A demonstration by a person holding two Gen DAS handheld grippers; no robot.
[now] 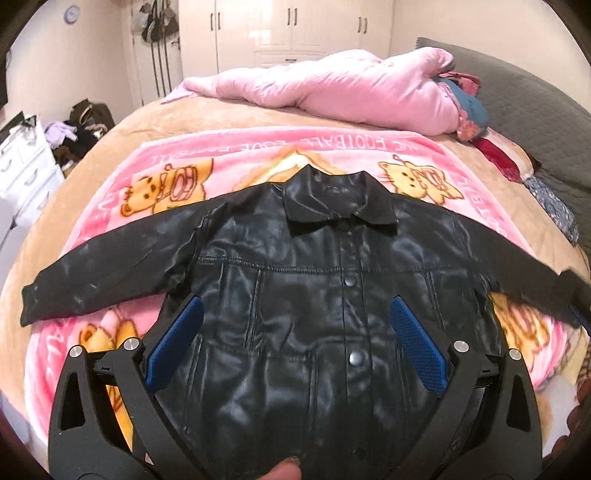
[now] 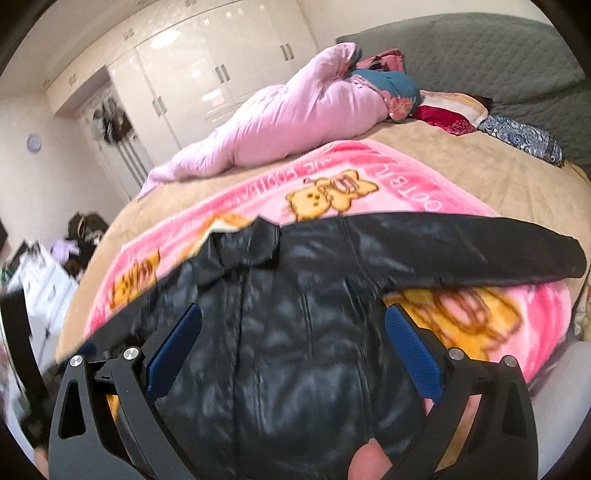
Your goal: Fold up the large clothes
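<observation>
A black leather-look jacket (image 1: 295, 295) lies face up and buttoned on a pink cartoon blanket (image 1: 155, 173), collar away from me, both sleeves spread out sideways. My left gripper (image 1: 295, 314) hovers over the jacket's lower front, open, blue pads wide apart with nothing between them. In the right wrist view the same jacket (image 2: 295, 332) fills the lower middle, its right sleeve (image 2: 480, 251) stretched toward the bed's edge. My right gripper (image 2: 293, 323) is open above the jacket's body, nothing gripped. A fingertip (image 2: 369, 461) shows at the bottom edge.
A rolled pink quilt (image 1: 332, 88) and folded clothes (image 1: 465, 110) lie at the far side of the bed. A grey headboard (image 1: 535, 110) rises at the right. White wardrobes (image 1: 288, 33) stand behind; a white dresser (image 1: 26, 166) with clutter stands at the left.
</observation>
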